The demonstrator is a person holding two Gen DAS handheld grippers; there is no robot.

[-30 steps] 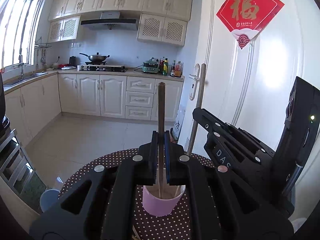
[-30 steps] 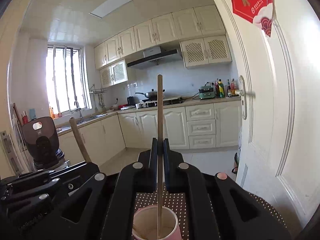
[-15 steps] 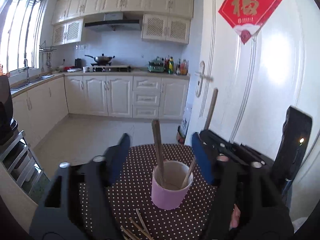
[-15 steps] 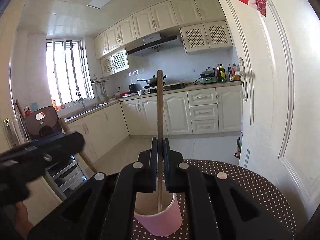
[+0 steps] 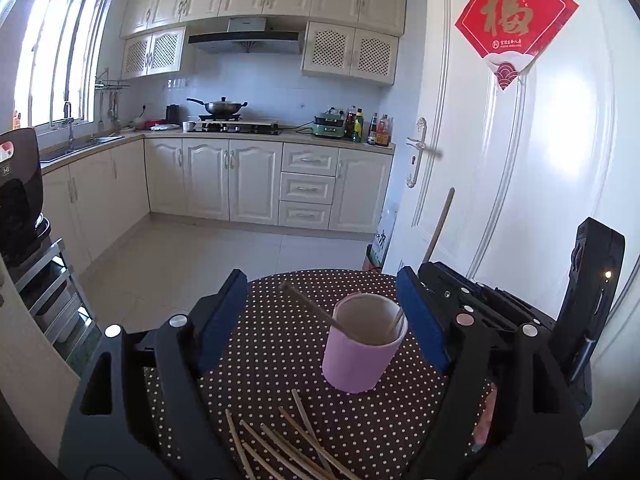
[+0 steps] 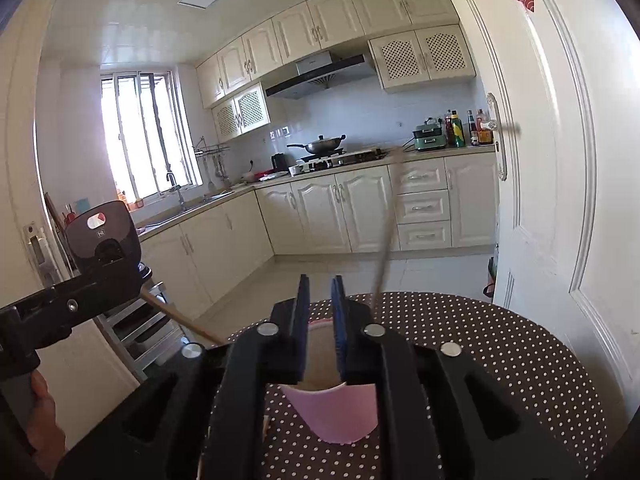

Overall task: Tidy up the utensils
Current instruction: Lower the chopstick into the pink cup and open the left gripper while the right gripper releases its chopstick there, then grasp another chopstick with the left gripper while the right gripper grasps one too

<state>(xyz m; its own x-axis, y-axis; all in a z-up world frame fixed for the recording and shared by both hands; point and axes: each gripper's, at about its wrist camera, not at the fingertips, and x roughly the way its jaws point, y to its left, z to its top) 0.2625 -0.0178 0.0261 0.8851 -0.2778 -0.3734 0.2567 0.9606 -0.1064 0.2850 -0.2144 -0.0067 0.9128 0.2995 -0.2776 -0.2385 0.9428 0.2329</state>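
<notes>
Both chopsticks (image 5: 316, 312) have dropped into the pink cup (image 5: 362, 354); left tongs (image 5: 320, 320) opening wide and empty, right tongs (image 6: 320, 324) opening slightly, empty: withdraw without tipping it.

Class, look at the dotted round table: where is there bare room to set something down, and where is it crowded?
Bare cloth lies left of the pink cup, up to the table's far edge, and on its door side. Crowded: the loose chopsticks near the front, and around the cup, where both grippers hang.
</notes>
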